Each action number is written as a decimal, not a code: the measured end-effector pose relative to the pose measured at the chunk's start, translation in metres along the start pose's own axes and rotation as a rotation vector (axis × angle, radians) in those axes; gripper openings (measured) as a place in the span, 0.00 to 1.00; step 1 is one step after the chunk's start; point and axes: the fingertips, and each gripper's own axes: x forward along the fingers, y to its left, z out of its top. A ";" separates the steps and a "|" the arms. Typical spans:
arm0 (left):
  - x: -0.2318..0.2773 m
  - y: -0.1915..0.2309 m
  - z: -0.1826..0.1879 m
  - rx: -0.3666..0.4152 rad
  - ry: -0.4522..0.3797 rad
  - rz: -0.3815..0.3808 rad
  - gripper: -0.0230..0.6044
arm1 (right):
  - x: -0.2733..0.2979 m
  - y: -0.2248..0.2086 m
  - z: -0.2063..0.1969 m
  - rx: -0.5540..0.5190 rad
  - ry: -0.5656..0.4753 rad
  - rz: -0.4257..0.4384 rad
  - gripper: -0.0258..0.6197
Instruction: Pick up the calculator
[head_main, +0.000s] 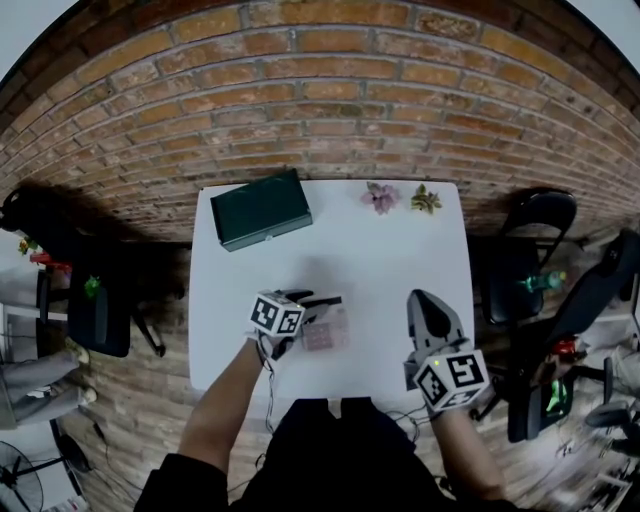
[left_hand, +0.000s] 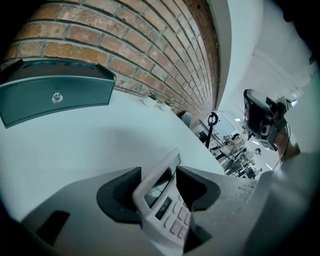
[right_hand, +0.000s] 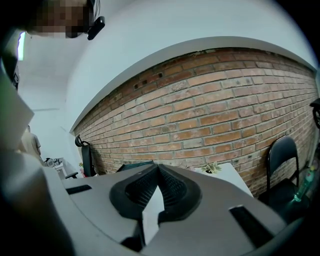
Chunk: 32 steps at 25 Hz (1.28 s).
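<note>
A small grey calculator (head_main: 325, 332) with pale pink keys lies on the white table (head_main: 400, 250), near its front edge. My left gripper (head_main: 322, 306) is down at it, jaws spread wide. In the left gripper view the calculator (left_hand: 162, 200) stands slanted between the two dark pads (left_hand: 117, 192), display end forward, and I see no squeeze on it. My right gripper (head_main: 425, 300) hovers over the table's front right, jaws shut with nothing in them. The right gripper view shows its own gripper (right_hand: 159, 172) with ribbed pads meeting at the tip.
A dark green box (head_main: 262, 210) with a small front latch (left_hand: 57, 96) sits at the table's back left. Two small flower sprigs (head_main: 380, 197) (head_main: 425, 200) lie at the back edge by the brick wall. Black chairs (head_main: 535, 230) (head_main: 100, 310) flank the table.
</note>
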 end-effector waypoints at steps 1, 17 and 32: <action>-0.001 -0.001 0.000 0.000 0.002 0.000 0.37 | 0.000 0.000 0.001 0.000 -0.002 0.004 0.05; -0.042 -0.051 0.022 -0.060 -0.191 -0.095 0.11 | -0.002 0.028 0.007 -0.012 -0.016 0.054 0.05; -0.123 -0.093 0.075 -0.175 -0.456 -0.165 0.11 | -0.016 0.046 0.033 -0.053 -0.067 0.066 0.05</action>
